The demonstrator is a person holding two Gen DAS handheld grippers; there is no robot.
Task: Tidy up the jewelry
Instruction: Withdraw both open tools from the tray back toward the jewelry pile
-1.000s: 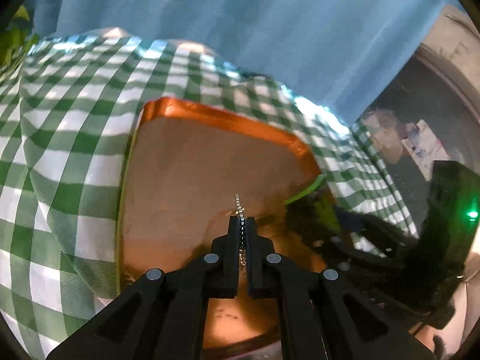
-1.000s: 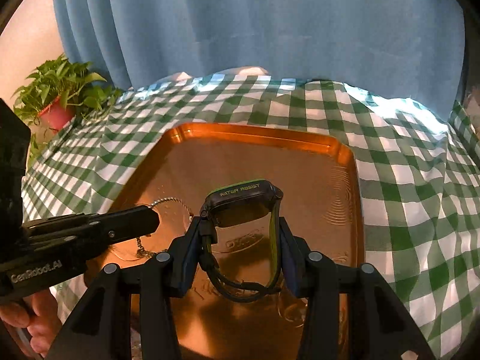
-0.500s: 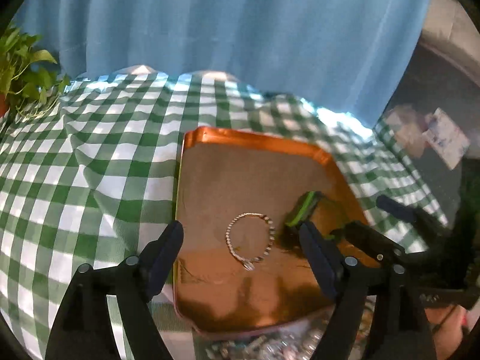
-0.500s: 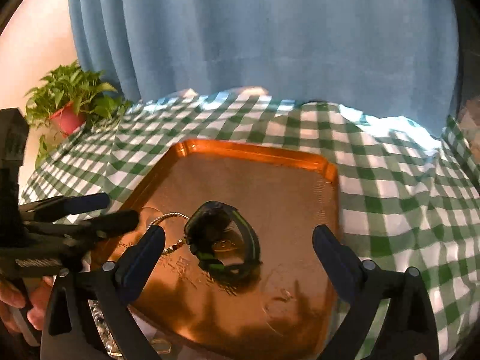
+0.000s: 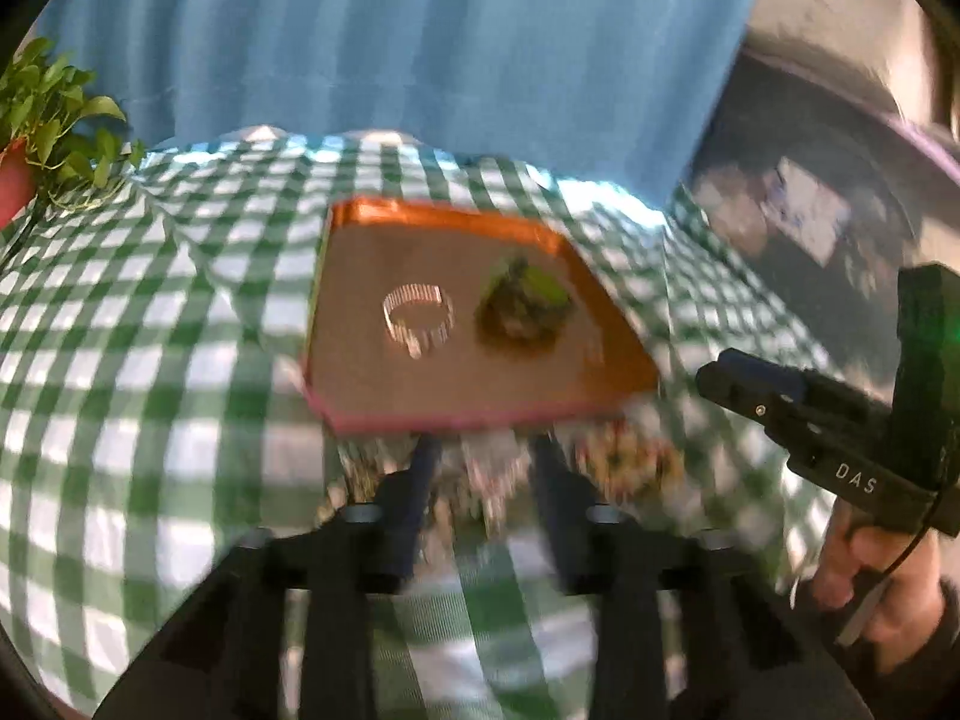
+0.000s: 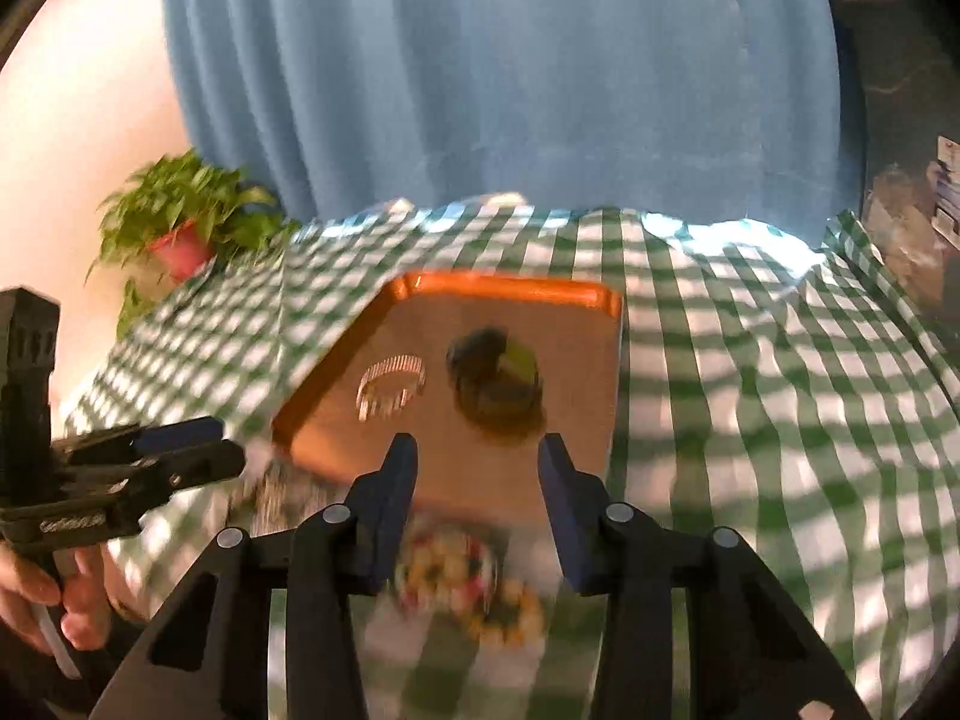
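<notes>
An orange tray lies on the green checked cloth. On it lie a silver bead bracelet at the left and a black and green watch at the right. A blurred heap of loose jewelry lies on the cloth in front of the tray. My left gripper is open and empty above that heap. My right gripper is open and empty above the tray's near edge; it also shows in the left wrist view.
A potted plant stands at the table's far left. A blue curtain hangs behind the table. The checked cloth spreads to the right of the tray. Both views are motion-blurred.
Both grippers opened and let go: the bracelet and the watch now lie on the tray. Both grippers have since pulled back toward the near side, over the jewelry heap.
</notes>
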